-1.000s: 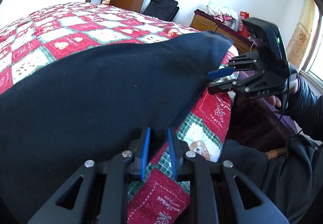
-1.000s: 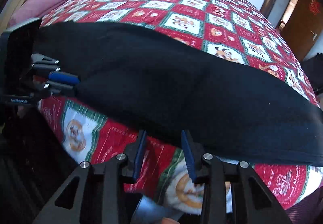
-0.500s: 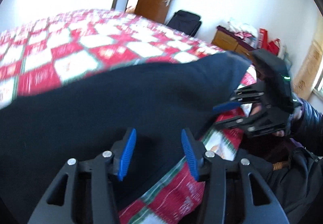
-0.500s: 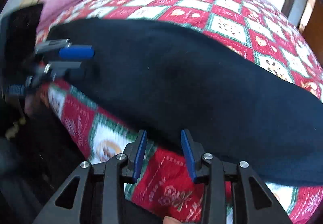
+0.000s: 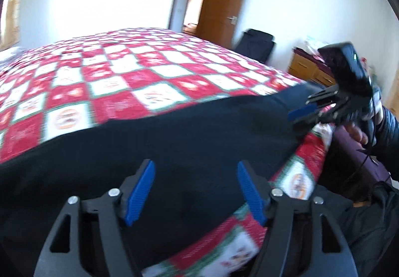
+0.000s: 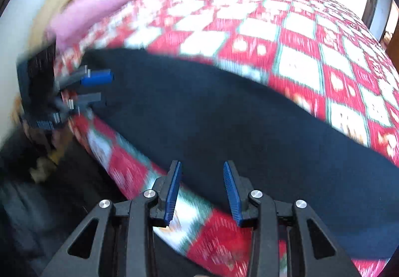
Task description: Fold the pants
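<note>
Count: 1 pair of black pants (image 5: 174,142), 2 grippers, 1 bed, 1 pink pillow (image 6: 84,12), 1 door (image 5: 222,2), 1 dark bag (image 5: 256,45) by the wall, 1 wooden dresser (image 5: 309,72).

Pants lie flat in a long band along the near edge of the bed, on the red/white checked quilt (image 5: 104,87); near hem runs right to the mattress edge.

Left gripper (image 5: 195,192): jaws opening, blue pads wide apart, over the pants, no cloth pinched btwn them. Right gripper (image 6: 202,192): jaws partly apart, not gripping anything; pants edge and quilt show through the gap, pads clear of the fabric.

Hard to see: both views motion-blurred, quilt pattern smeared. Right end of pants cut off by frame in right wrist view. In left wrist view the far pants corner sits behind the right gripper's fingers, can't tell if touching. Dresser top clutter unreadable. Person: only 1 hand (image 5: 359,132) and a dark sleeve visible.
</note>
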Available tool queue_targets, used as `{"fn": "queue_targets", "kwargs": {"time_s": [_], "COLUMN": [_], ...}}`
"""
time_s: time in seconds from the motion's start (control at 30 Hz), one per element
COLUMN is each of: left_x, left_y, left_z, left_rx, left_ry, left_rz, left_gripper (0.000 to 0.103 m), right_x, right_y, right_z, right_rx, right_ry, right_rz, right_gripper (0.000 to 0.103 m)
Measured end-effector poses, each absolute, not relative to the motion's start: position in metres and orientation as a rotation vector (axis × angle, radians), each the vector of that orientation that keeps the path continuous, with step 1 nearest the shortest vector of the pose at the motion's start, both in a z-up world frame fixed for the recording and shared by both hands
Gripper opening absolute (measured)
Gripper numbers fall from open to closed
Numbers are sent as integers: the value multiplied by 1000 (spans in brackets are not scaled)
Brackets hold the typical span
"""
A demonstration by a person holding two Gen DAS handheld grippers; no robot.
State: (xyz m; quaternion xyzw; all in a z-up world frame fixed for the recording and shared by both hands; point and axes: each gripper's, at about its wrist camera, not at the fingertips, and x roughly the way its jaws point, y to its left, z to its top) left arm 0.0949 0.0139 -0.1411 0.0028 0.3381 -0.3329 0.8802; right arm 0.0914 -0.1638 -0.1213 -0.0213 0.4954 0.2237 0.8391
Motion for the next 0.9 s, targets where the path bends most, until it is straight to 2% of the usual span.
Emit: {"fn": "queue_targets", "kwargs": {"time_s": [0.2,0.4,0.57,0.73,0.9], "left_x": [98,90,89,82,80], "left_y": [31,31,34,26,22], "left_z": [-170,-177,-179,-180,-180], "left_rx": [-61,-71,-86,-10,4], "left_ry": [772,782,780,756,755], "left_rz": [-669,-675,-699,-691,-695], "left_gripper": [71,72,72,72,77], "right_x": [168,252,284,292,298], "right_y": [-126,-70,-39,-15,-14], "right_z": [-121,-148,-173,-192,-205], "right_rx": [196,445,569,571,663], "right_ry": [1045,1143,1261,1337,1377], "right_rz": [559,618,652,655,677], "right_gripper": [38,38,38,38,37]}}
